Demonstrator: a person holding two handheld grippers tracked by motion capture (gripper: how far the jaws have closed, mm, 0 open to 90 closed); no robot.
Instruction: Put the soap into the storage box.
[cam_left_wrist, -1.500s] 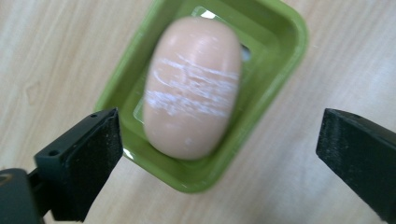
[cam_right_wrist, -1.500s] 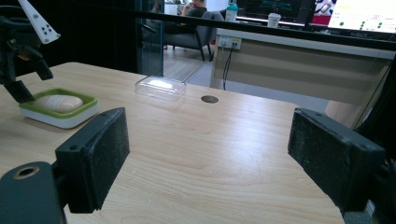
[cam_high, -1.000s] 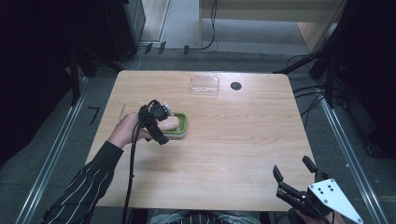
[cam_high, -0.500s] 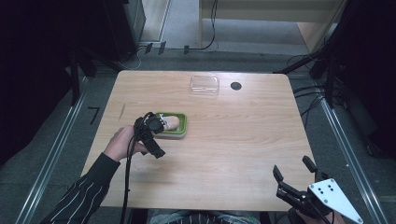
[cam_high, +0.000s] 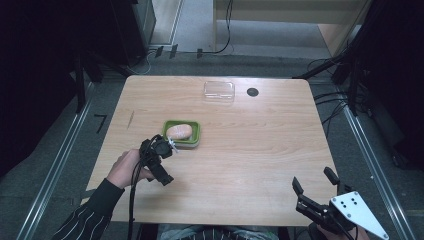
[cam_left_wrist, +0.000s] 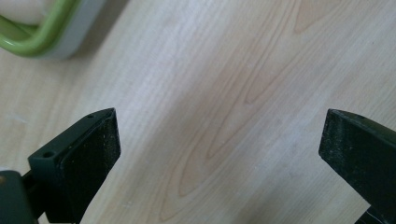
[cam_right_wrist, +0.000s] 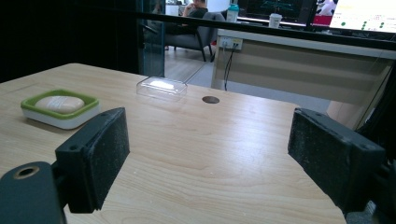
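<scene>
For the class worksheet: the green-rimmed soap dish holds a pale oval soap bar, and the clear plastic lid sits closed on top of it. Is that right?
Not quite. The clear plastic lid lies apart on the wooden table, beyond the green-rimmed soap dish holding the pale oval soap bar, as the high view shows.

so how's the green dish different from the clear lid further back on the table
The green-rimmed dish is opaque, with a green rim over a pale base; the clear lid is see-through plastic. The dish holds a pale oval bar that looks like soap; nothing can be seen in the lid. The dish sits close to the left hand-held gripper, whereas the lid lies farther back, beside a dark round hole. Both are rounded rectangles resting flat on the wooden table.
</scene>
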